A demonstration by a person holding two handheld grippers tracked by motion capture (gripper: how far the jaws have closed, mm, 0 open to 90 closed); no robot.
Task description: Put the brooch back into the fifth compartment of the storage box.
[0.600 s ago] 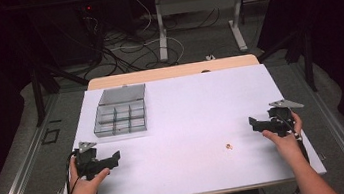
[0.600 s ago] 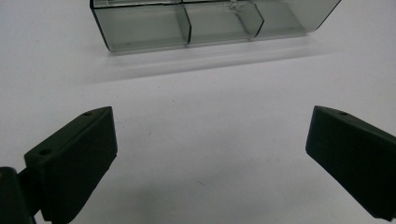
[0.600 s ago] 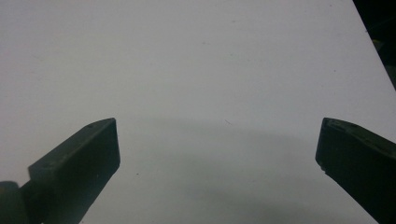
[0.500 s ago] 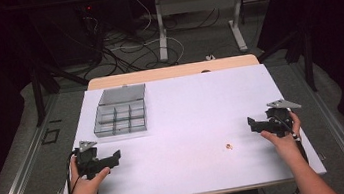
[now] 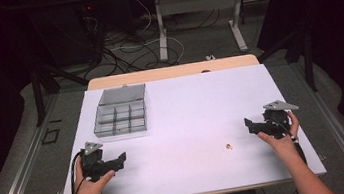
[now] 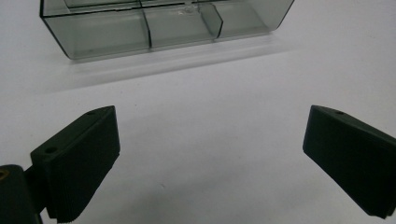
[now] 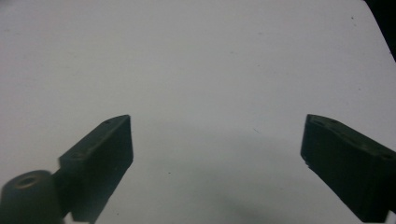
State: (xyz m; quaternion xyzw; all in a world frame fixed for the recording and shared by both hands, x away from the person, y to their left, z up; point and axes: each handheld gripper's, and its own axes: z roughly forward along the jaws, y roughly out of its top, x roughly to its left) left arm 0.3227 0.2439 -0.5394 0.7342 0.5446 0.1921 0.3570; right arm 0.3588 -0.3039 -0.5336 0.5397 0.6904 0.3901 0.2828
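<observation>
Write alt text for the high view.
A person's hands hold the left gripper and right gripper low over a white table, both open and empty. A small tan object lies near the right one; a clear compartment box sits beyond the left.

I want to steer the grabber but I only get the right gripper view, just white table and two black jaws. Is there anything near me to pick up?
Observer: Yes. The high view shows a tiny tan piece lying on the white table, between the two hands and closer to the right gripper.
Operator: Is my grabber holding it?
Observer: No. The jaws stand open with nothing between them, and the piece lies apart from them.
Operator: Where could it go?
Observer: Perhaps the clear compartment box. It sits at the far left of the table with its lid open.
Operator: What is the other grabber doing?
Observer: The left gripper is open too, pointing at that box.
</observation>
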